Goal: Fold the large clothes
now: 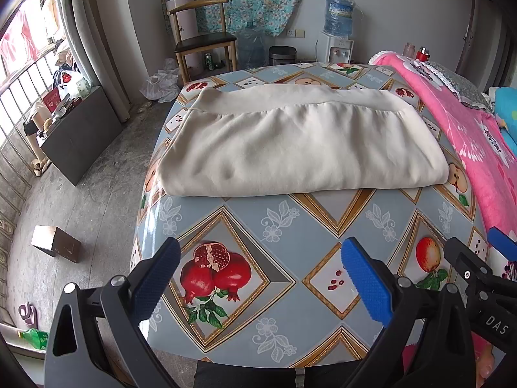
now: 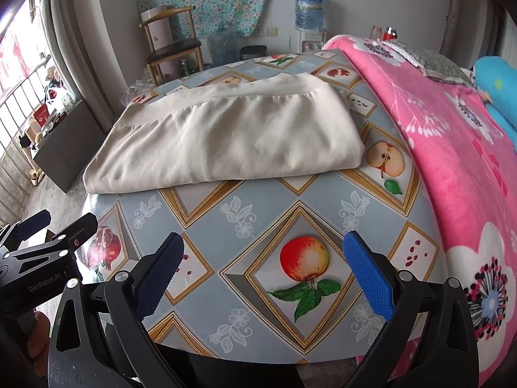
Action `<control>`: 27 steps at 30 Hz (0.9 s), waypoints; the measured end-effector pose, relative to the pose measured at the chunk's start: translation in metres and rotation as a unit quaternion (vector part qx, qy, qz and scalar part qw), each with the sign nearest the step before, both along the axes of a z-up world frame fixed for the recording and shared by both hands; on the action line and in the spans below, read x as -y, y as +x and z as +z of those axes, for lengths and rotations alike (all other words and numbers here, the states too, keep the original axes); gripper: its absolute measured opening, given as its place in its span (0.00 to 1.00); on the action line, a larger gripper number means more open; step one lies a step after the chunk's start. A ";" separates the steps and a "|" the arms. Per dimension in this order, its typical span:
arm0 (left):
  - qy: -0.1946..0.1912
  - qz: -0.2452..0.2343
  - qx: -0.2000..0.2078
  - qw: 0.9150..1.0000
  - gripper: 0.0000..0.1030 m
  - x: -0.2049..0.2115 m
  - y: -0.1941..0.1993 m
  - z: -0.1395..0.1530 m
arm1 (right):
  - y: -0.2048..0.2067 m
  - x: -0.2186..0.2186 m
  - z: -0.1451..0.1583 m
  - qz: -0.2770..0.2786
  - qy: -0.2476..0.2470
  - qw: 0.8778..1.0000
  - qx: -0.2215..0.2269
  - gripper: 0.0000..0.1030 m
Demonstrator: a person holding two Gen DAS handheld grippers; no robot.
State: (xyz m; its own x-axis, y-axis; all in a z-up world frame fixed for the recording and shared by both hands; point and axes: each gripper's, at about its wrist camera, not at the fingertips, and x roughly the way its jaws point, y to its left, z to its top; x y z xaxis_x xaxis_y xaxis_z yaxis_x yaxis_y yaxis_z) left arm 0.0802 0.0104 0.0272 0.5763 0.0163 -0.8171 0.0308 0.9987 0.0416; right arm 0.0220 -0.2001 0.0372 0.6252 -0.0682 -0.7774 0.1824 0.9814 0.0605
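A cream garment lies folded into a thick rectangle on the far half of the table, its waistband along the far edge. It also shows in the right wrist view. My left gripper is open and empty, held over the near part of the table, well short of the garment. My right gripper is open and empty, also over the near table edge, to the right of the left one. The right gripper shows in the left wrist view, and the left gripper shows in the right wrist view.
The table has a glossy fruit-pattern cloth. A pink flowered blanket on a bed borders the table's right side. Beyond the table stand a wooden chair, a water dispenser and a bin. A small box sits on the floor at left.
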 end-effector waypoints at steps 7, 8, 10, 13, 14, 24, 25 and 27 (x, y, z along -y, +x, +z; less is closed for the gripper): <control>-0.001 0.000 0.000 1.000 0.95 0.000 0.000 0.001 | 0.000 -0.001 0.000 -0.001 0.000 1.000 0.000 0.93; -0.001 0.000 0.000 1.000 0.95 0.000 0.000 0.001 | 0.000 -0.001 0.000 -0.001 0.000 1.000 0.000 0.93; -0.001 0.000 -0.001 1.000 0.95 0.000 0.000 0.001 | -0.001 0.000 0.000 -0.001 0.000 1.000 0.000 0.93; -0.001 0.000 0.000 1.000 0.95 0.001 0.000 0.000 | 0.000 0.000 0.000 0.000 -0.001 1.000 0.000 0.93; -0.001 0.000 0.000 1.000 0.95 0.001 0.000 0.000 | -0.001 0.000 0.000 0.000 -0.001 1.000 0.000 0.93; -0.002 -0.001 -0.001 1.000 0.95 0.001 0.000 0.001 | 0.000 0.000 0.000 0.000 0.000 1.000 0.000 0.93; -0.002 0.000 -0.001 1.000 0.95 0.002 0.000 0.001 | 0.000 0.000 -0.001 0.000 -0.001 1.000 0.000 0.93; -0.001 0.000 0.000 1.000 0.95 0.002 0.000 0.001 | -0.001 0.000 -0.001 0.000 -0.001 1.000 0.000 0.93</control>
State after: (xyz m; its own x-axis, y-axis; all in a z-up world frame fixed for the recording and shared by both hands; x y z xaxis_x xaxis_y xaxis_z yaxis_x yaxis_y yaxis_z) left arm 0.0805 0.0088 0.0284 0.5758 0.0140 -0.8175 0.0315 0.9987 0.0393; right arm 0.0213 -0.1997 0.0367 0.6252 -0.0705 -0.7773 0.1826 0.9815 0.0578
